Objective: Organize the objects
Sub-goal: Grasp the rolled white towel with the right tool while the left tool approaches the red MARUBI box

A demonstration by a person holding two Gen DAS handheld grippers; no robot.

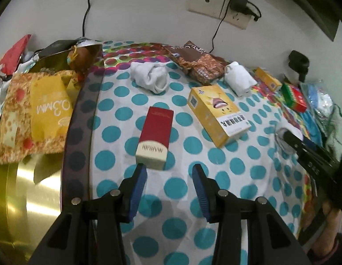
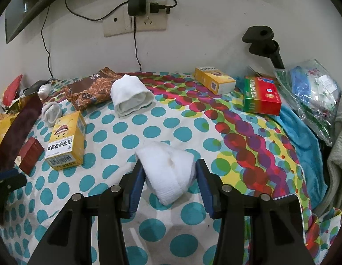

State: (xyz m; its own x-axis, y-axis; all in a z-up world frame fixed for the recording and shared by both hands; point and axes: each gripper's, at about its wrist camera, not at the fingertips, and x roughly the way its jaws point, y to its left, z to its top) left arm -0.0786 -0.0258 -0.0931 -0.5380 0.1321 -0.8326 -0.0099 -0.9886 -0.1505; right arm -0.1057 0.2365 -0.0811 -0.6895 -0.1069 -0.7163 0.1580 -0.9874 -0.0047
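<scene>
My left gripper (image 1: 169, 169) is open just in front of a red and cream box (image 1: 155, 137) lying on the dotted tablecloth (image 1: 179, 190); its left fingertip nearly touches the box's near end. My right gripper (image 2: 168, 165) is open around a rolled white sock (image 2: 168, 170) that lies between its jaws; I cannot tell if the pads touch it. A yellow box (image 1: 217, 112) lies right of the red box and also shows in the right wrist view (image 2: 66, 141). Two more rolled white socks (image 1: 150, 76) (image 1: 239, 78) lie farther back.
A gold box (image 1: 27, 187) holding snack packets (image 1: 49, 108) stands at the table's left edge. Brown snack bags (image 2: 91, 88), a second yellow box (image 2: 215, 80), a green and red box (image 2: 261, 96), a blue cloth (image 2: 303, 141) and a plastic bag (image 2: 314, 92) lie toward the back and right.
</scene>
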